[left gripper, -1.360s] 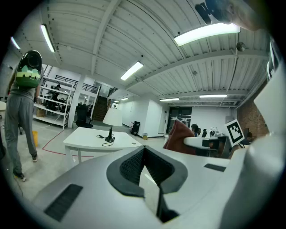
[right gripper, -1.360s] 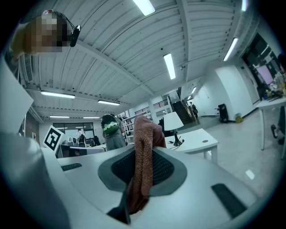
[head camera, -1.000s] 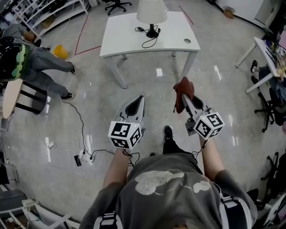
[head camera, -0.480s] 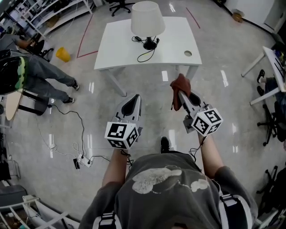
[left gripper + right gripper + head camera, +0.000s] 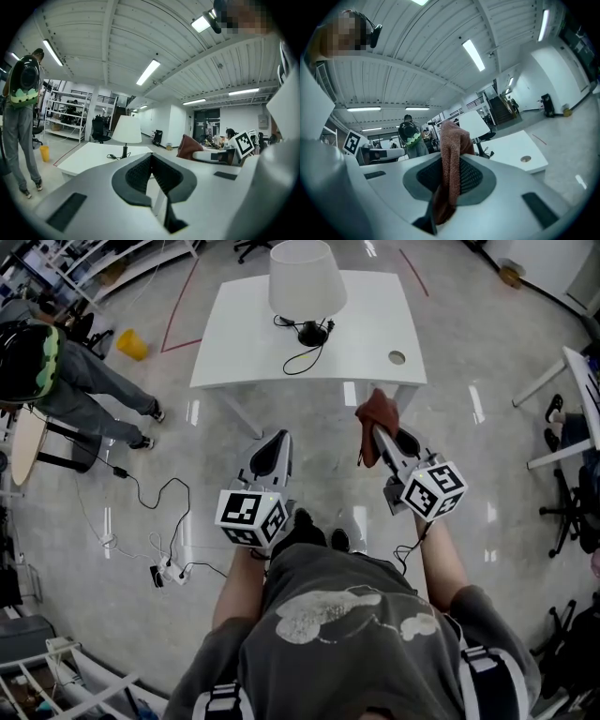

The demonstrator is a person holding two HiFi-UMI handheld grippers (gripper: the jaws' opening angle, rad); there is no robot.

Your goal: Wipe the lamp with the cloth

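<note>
A table lamp (image 5: 300,277) with a white shade and a black base stands on the white table (image 5: 244,348) ahead; its black cord lies coiled beside the base. The left gripper view has the lamp (image 5: 126,130) straight ahead. The right gripper (image 5: 377,425) is shut on a rust-red cloth (image 5: 379,418), which hangs over its tip, short of the table's near edge. In the right gripper view the cloth (image 5: 451,164) runs down between the jaws. The left gripper (image 5: 272,444) is shut and empty, level with the right one.
A person with a green-and-black backpack (image 5: 26,357) stands at the left. A power strip and cables (image 5: 169,568) lie on the floor at lower left. Office chairs (image 5: 572,502) and another desk (image 5: 581,371) are at the right. A yellow object (image 5: 130,345) lies on the floor beyond.
The table and lamp have come closer and lower in the head view as the person walks toward them. Both grippers keep their pose; the cloth stays clamped.
</note>
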